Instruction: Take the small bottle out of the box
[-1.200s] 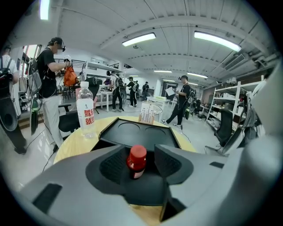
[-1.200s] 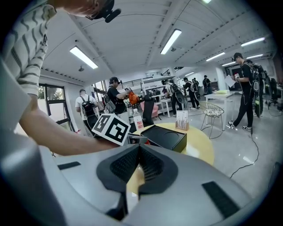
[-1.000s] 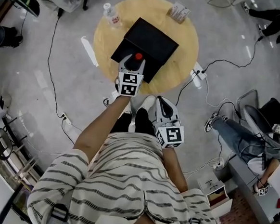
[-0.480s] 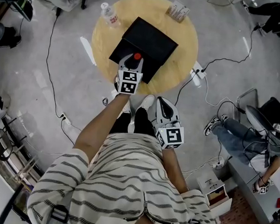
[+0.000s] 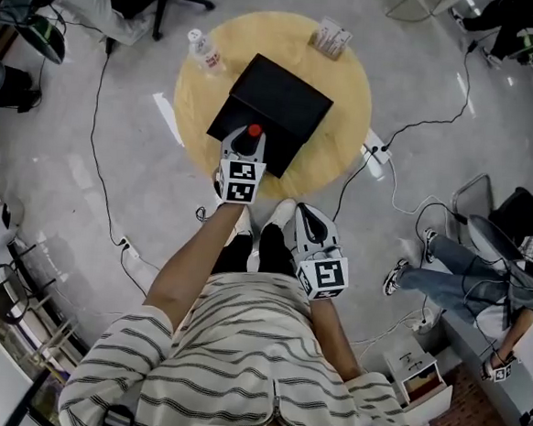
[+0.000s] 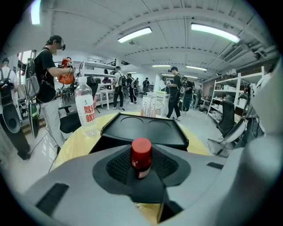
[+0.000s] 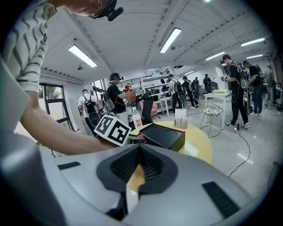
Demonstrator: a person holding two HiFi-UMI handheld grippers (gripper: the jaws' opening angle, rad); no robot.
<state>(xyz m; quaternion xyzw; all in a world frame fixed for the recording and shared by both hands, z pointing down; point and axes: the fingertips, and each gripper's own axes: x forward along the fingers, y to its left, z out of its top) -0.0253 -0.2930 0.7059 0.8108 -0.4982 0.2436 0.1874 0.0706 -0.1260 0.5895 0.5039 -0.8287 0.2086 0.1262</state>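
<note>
Grasp of the small bottle [image 6: 141, 155] by the left gripper [image 6: 141, 171], recorded from three views. The bottle, topped by a red cap, is seen upright between the ribbed black pads [image 6: 117, 165]; the jaws are closing on it, and the pads are seen against its two sides. In the head view the bottle is located at the near corner of the black box [image 5: 285, 94], which is placed on a round wooden table [image 5: 344, 99]; whether its base is clear of the box cannot be told. Behind the bottle, a black tray with two round recesses is shown in the left gripper view. A clear water bottle [image 5: 204, 48] with a red-lettered label is stood at the table's far left edge, apart from the box, and a small carton [image 5: 329, 38] is set at the far rim. The right gripper [image 7: 138, 152] is held back from the table beside the person's legs, its jaws brought together with nothing between them.
</note>
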